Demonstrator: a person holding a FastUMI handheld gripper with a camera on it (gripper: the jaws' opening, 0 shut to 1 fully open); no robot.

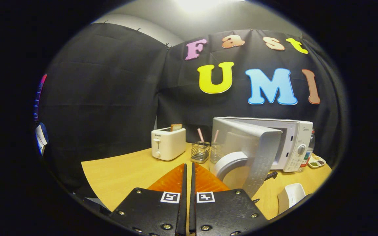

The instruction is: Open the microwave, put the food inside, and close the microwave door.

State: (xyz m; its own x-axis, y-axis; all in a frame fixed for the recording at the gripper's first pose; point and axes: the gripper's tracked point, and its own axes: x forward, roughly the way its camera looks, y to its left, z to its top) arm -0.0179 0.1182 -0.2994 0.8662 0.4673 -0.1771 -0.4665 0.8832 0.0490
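The tongs (pixel 187 170) have dark screw-fastened plates, each bearing a square black-and-white marker.

White microwave (pixel 294 144), door (pixel 251 154) open
Upright on counter (pixel 120 173); door swung wide, just ahead of closed, empty gripper (pixel 188 170) fingers.

Glossy plastic microwave (pixel 295 144), smooth wood table (pixel 123 170), matt cloth wall (pixel 110 91)

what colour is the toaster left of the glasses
White toaster, plain in the gripper view, beyond the shut gripper.
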